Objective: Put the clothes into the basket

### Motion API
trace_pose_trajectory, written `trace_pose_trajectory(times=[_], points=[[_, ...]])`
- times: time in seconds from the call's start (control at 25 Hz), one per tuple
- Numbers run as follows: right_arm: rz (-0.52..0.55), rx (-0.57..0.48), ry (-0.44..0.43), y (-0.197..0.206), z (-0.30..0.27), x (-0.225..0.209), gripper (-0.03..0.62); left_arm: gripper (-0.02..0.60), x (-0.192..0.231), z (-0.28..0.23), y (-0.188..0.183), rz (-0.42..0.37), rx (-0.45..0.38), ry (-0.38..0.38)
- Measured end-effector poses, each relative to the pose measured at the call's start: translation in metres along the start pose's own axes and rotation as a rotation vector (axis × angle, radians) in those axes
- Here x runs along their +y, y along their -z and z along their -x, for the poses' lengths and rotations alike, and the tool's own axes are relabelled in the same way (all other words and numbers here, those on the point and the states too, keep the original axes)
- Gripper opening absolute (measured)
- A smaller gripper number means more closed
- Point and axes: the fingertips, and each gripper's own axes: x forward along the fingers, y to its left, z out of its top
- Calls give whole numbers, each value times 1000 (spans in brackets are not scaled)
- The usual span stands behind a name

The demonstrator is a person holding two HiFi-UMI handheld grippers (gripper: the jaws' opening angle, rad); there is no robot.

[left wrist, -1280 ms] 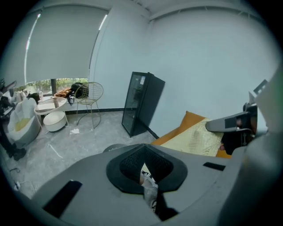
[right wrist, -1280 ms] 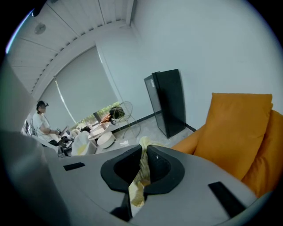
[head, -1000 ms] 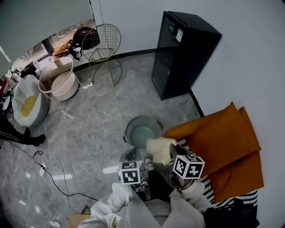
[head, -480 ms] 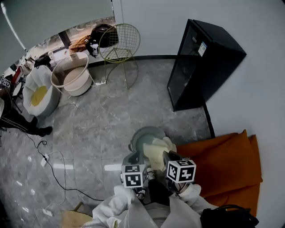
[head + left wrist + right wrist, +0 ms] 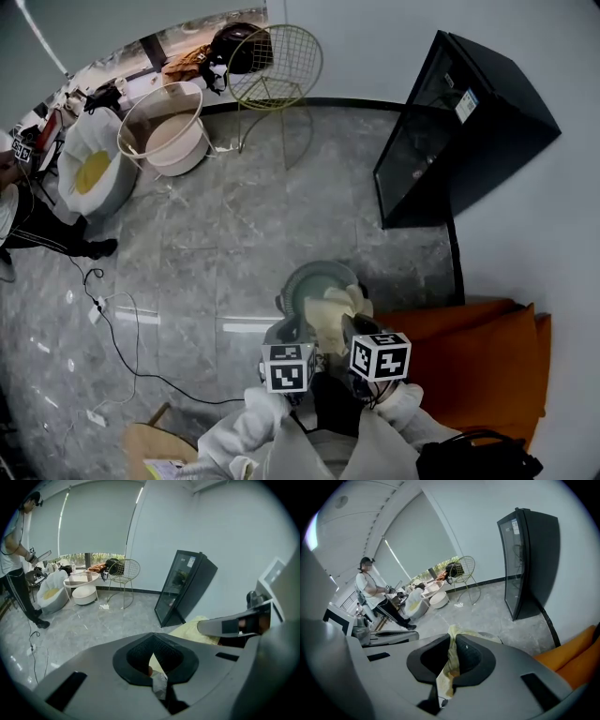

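A pale yellow cloth [image 5: 335, 312] hangs bunched between my two grippers, over the near rim of the round grey-green basket [image 5: 306, 277] on the floor. My left gripper [image 5: 292, 332] is at the cloth's left edge. In the left gripper view its jaws [image 5: 155, 662] are closed, with a scrap of fabric pinched low between them. My right gripper [image 5: 350, 330] is shut on the cloth. In the right gripper view a yellow fold [image 5: 451, 654] runs up between its pads. The basket's inside looks bare where it shows.
Orange cushions [image 5: 469, 356] lie at the right, right behind my hands. A black cabinet [image 5: 469, 131] stands against the wall. Farther off are a wire chair [image 5: 277, 66], a round white stand [image 5: 173, 136], a beanbag [image 5: 89, 173] and a person [image 5: 19, 220]. A cable [image 5: 112, 347] trails across the floor.
Both grippers have carried the cloth away from the orange cushions and downward, so it now hangs at the basket's rim. The head view has swung left.
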Motion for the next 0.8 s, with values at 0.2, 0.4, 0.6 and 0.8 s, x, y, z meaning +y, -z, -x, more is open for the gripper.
trace_pose_trajectory(times=[0.2, 0.4, 0.6, 0.8], points=[[2, 35, 5, 0, -20, -3, 34, 2, 6, -9, -4, 13, 14, -3], [-15, 55, 45, 2, -37, -17, 84, 3, 12, -18, -7, 14, 17, -16], [-28, 15, 69, 1, -24, -11, 135, 3, 20, -4, 4, 27, 26, -14], [-44, -5, 91, 11, -6, -1, 135, 2, 21, 16, 16, 29, 26, 1]])
